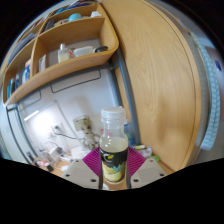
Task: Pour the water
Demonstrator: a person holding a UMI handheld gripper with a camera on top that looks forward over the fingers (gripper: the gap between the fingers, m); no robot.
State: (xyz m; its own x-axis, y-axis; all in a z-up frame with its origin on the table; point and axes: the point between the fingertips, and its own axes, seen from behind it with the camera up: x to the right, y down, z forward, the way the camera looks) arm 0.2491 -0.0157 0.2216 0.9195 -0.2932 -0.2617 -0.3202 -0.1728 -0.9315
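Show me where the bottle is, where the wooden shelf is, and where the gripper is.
bottle [114, 135]: gripper view, on its clear body above the label.
wooden shelf [75, 58]: gripper view, on its lower board's front edge.
gripper [115, 168]: gripper view, midway between the fingertips, shut on the bottle.

Clear bottle [114, 140] — yellow-black label

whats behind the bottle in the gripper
Behind the bottle, held between the gripper's pink pads, a tall wooden panel rises, with a wooden shelf of small items beside it. The bottle hides whatever sits directly behind its body.
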